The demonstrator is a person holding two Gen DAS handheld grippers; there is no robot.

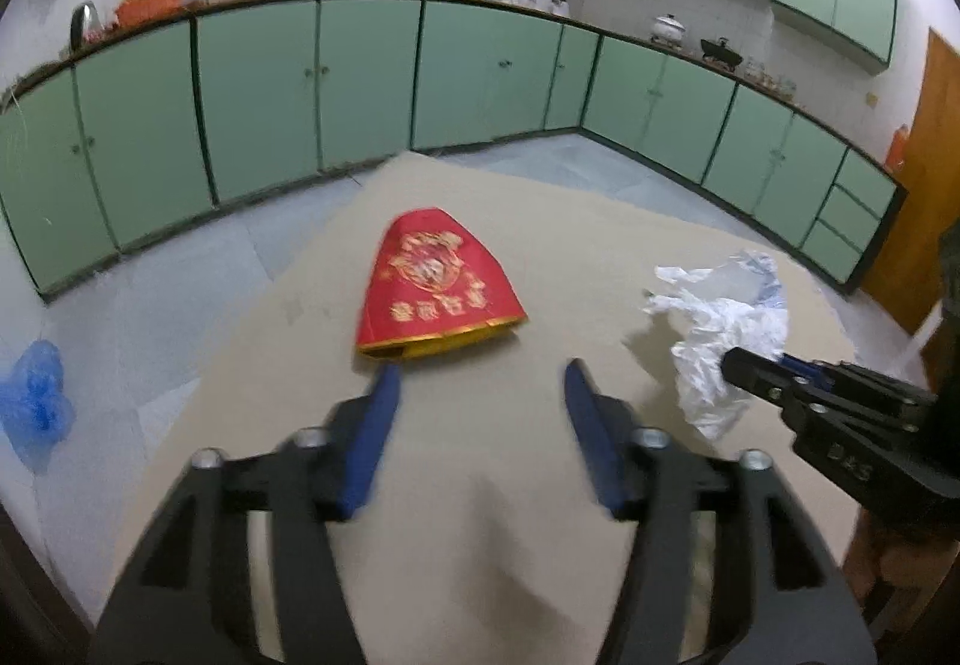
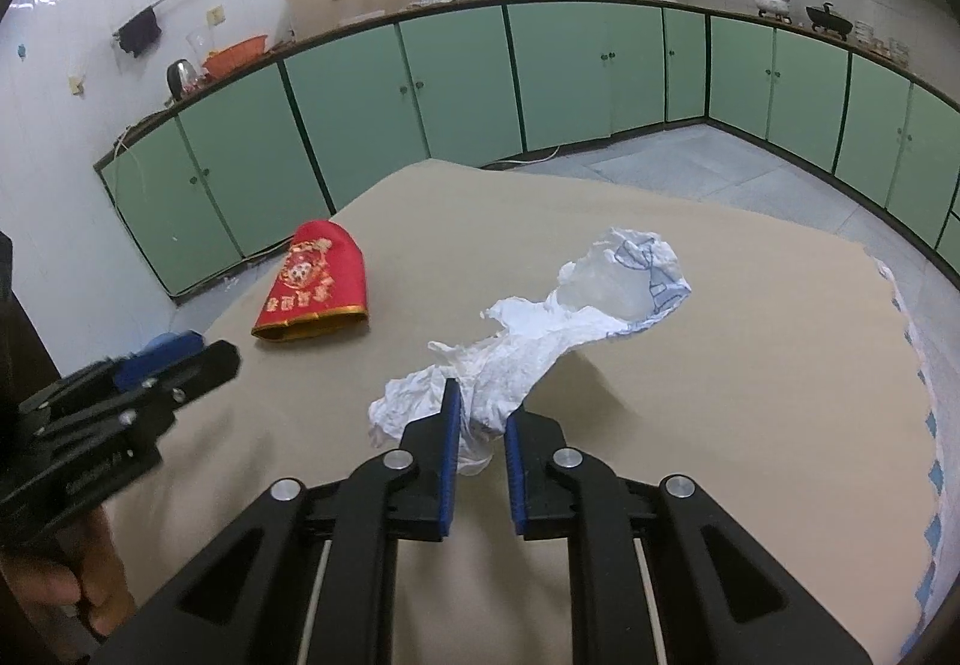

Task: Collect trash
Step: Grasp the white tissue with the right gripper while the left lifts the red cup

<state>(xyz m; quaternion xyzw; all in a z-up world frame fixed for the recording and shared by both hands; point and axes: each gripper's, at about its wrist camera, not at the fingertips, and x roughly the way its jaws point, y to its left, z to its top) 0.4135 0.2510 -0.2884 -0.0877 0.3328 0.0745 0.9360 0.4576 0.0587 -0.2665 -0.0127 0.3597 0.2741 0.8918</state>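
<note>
A red packet with gold print (image 1: 435, 284) lies flat on the beige table (image 1: 480, 485); it also shows in the right wrist view (image 2: 315, 290). My left gripper (image 1: 480, 383) is open, just short of the packet's near edge. A crumpled white plastic wrapper (image 2: 540, 341) lies to the right; it also shows in the left wrist view (image 1: 720, 329). My right gripper (image 2: 483, 407) is closed on the wrapper's near end. The wrapper's far end lifts off the table.
Green cabinets (image 1: 360, 83) run along the far wall and right side. A blue plastic bag (image 1: 36, 395) lies on the floor at the left. A brown door (image 1: 924, 185) is at the far right. The table's right edge (image 2: 912, 365) has a torn white-blue covering.
</note>
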